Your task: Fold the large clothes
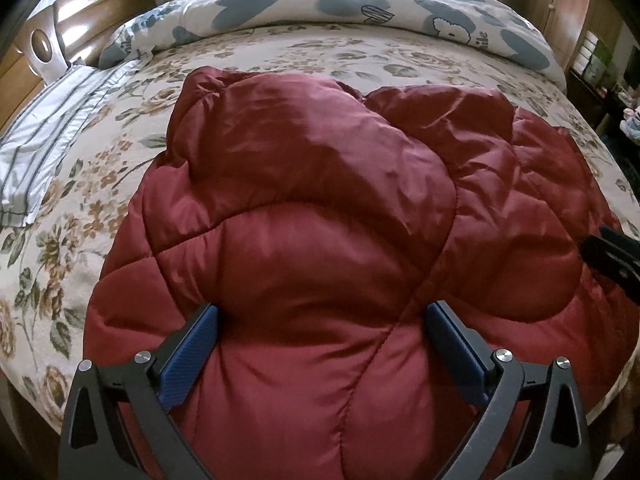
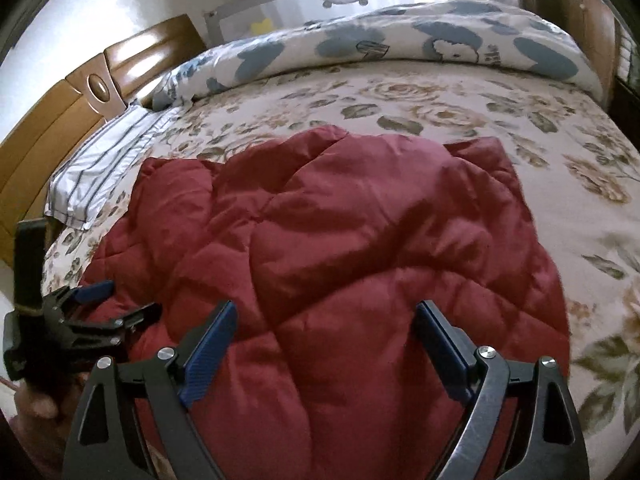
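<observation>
A dark red quilted puffer jacket (image 1: 312,216) lies spread on the floral bed cover, its hood (image 1: 280,120) and a folded part pointing away from me. It also shows in the right wrist view (image 2: 340,232). My left gripper (image 1: 322,312) is open, fingers wide apart over the jacket's near part, with nothing between them. My right gripper (image 2: 324,308) is open in the same way over the jacket's near edge. The left gripper also shows at the left of the right wrist view (image 2: 96,300). Part of the right gripper shows at the right edge of the left wrist view (image 1: 612,256).
The floral bed cover (image 1: 320,52) spreads around the jacket. A rolled blue-patterned duvet (image 1: 360,8) lies along the far side. A striped pillow (image 1: 48,136) lies at the left by the wooden headboard (image 1: 36,40). A wooden cabinet (image 1: 568,4) stands at the far right.
</observation>
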### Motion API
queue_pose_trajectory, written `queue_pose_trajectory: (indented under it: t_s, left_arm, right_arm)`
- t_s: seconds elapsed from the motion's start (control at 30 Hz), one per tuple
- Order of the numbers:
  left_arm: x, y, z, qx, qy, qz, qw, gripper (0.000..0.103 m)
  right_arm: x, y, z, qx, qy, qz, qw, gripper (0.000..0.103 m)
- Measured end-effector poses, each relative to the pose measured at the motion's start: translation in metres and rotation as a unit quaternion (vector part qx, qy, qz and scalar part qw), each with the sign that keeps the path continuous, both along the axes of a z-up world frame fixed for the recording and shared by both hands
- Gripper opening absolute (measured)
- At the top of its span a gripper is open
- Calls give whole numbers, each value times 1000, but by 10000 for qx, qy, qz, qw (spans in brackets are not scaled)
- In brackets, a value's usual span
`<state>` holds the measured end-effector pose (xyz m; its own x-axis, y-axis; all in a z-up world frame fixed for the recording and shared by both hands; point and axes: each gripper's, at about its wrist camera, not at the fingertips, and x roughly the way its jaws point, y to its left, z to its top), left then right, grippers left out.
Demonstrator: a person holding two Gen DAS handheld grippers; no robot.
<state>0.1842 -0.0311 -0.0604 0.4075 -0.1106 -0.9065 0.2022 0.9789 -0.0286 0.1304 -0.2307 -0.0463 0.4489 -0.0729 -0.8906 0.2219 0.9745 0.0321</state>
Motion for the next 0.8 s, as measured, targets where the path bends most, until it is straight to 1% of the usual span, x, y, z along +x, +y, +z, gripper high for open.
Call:
queue_pose_trajectory:
  t_s: [0.03,0.1,0.17,0.23,0.37,0.53,0.6,0.7,0.8]
  left_arm:
    - [0,0,0,-2,-1,-2,10000,103]
    - [0,0,0,0,-5,-9,10000,103]
    - [0,-1,0,13,-18,-21,10000,103]
    - [0,-1,-1,31,-29,-26,10000,103]
    - [0,0,-2,35,-29,-49,10000,103]
    - [0,0,-3,49,-22,-78,10000,103]
    - [3,1,2,-23,-7,-75,10000,103]
    - [16,9,7,-117,2,17,9999,103]
    - [39,22,7,-165,55,271,9995,103]
  right_arm:
    - [4,-6,-6,-61,60,-67,9999,90]
    - [6,-19,-15,-19,72,-220,9997,91]
    - [9,-37,-22,124,53,-447,9989,91]
    - [10,-45,-24,265,39,-550,9981,91]
    - [10,-45,-27,210,17,-587,9981,91]
    - [10,-48,-30,271,-18,-622,9977,91]
    - [10,-49,-30,288,-21,-621,9976,91]
    - [10,-52,-30,338,-40,-620,9975,91]
    - [9,-52,-30,339,-47,-621,9975,92]
